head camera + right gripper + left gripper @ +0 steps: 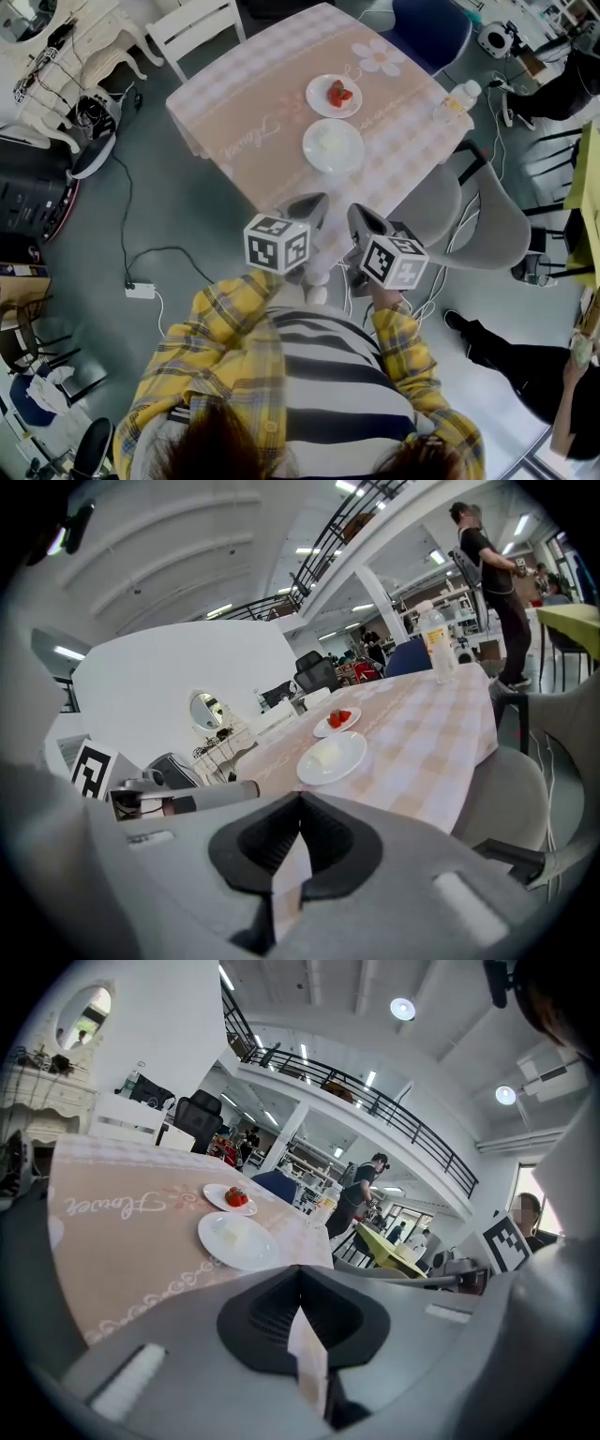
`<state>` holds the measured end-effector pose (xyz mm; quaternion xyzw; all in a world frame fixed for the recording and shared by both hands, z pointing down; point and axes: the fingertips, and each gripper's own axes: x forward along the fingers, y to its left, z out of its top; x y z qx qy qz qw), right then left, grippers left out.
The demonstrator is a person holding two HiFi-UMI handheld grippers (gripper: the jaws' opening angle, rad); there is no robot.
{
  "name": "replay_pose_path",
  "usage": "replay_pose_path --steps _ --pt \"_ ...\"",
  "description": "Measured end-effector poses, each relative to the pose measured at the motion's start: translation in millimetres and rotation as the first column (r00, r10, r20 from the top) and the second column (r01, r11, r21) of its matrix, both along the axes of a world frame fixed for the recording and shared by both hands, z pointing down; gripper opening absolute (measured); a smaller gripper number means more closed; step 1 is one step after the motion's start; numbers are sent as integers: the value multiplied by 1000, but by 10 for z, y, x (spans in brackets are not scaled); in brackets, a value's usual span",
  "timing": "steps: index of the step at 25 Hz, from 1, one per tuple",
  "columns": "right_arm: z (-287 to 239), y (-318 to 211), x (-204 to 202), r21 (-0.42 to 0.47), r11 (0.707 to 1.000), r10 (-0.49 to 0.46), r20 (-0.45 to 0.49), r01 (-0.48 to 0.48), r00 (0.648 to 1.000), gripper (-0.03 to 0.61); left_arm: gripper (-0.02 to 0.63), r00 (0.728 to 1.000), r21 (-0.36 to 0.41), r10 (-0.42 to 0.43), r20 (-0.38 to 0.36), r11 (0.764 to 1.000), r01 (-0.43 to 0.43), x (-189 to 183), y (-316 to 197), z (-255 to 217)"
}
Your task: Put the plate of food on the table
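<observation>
A table with a pink checked cloth (244, 103) carries two white plates. One plate holds strawberries (334, 95) (231, 1198) (337, 721). The other plate holds a pale piece of food (332, 145) (238, 1240) (331, 757) and lies nearer the table's front edge. My left gripper (313, 202) (300, 1271) and my right gripper (362, 215) (300, 801) hover side by side off that front edge, short of the plates. Both have their jaws shut with nothing between them.
A water bottle (459, 98) (434, 639) stands at the table's right corner. Two grey chairs (469, 216) sit to the right of my grippers, a white chair (197, 23) and a blue chair (427, 28) at the far side. Cables and a power strip (141, 291) lie on the floor at left.
</observation>
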<state>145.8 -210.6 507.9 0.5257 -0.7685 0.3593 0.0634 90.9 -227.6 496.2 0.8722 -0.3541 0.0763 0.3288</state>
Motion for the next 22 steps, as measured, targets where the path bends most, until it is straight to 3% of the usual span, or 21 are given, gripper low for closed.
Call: replay_pose_path --steps 13,22 --pt "-32 625 -62 25 999 -43 -8 43 999 -2 2 1000 -4 -19 5 1000 19 0 711 19" --pt "-152 791 -150 50 999 -3 -22 4 1000 -2 2 1000 0 17 2 1000 -17 -107 898 -71"
